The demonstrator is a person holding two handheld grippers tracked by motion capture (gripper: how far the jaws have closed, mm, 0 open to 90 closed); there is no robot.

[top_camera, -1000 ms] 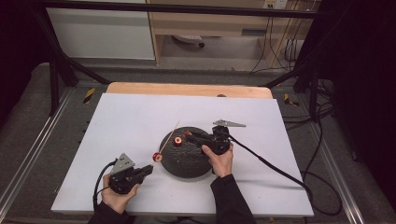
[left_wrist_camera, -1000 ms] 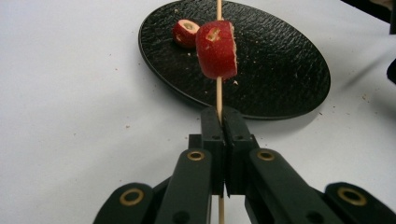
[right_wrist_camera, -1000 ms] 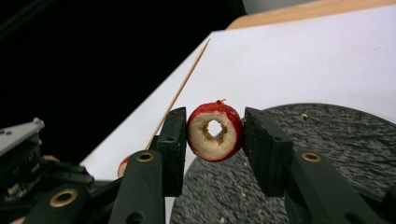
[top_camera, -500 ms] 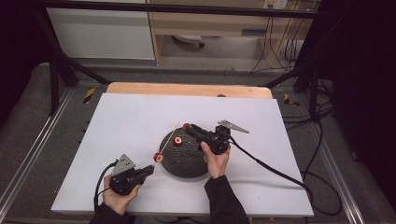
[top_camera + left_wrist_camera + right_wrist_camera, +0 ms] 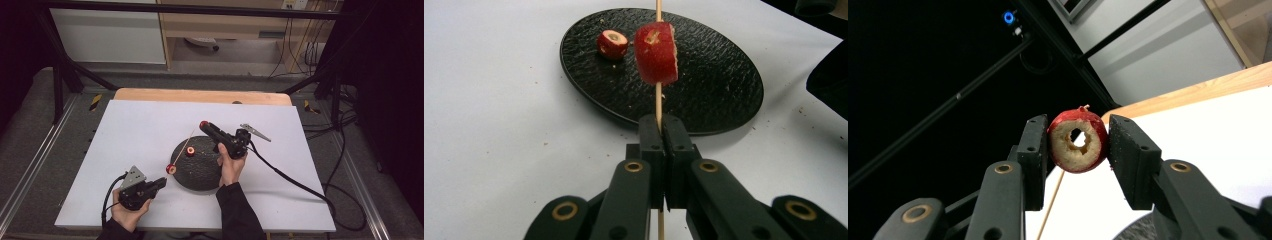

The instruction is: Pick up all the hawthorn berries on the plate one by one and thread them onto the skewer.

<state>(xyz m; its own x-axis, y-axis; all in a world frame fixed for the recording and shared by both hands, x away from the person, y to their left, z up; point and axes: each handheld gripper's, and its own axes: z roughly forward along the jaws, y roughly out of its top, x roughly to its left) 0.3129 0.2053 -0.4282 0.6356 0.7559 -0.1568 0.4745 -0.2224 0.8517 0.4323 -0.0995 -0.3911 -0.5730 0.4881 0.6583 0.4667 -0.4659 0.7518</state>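
My left gripper (image 5: 663, 131) is clamped tight on a thin wooden skewer (image 5: 658, 102), jaws fully together around the stick. One red fruit slice (image 5: 655, 52) sits threaded on the skewer just past my jaw tips, hanging over the near edge of the black plate (image 5: 719, 85). In the high view the skewer (image 5: 183, 148) slants up and away from my left gripper (image 5: 161, 183) across the plate (image 5: 200, 175). A second slice (image 5: 612, 43) lies loose on the plate. My right gripper (image 5: 1077, 142) pinches a third slice (image 5: 1077, 141) by its red sides, cored hole facing the camera, held up off the table near the skewer's far tip. Plate sits mid white table (image 5: 125, 130), my right hand (image 5: 231, 167) over its right edge
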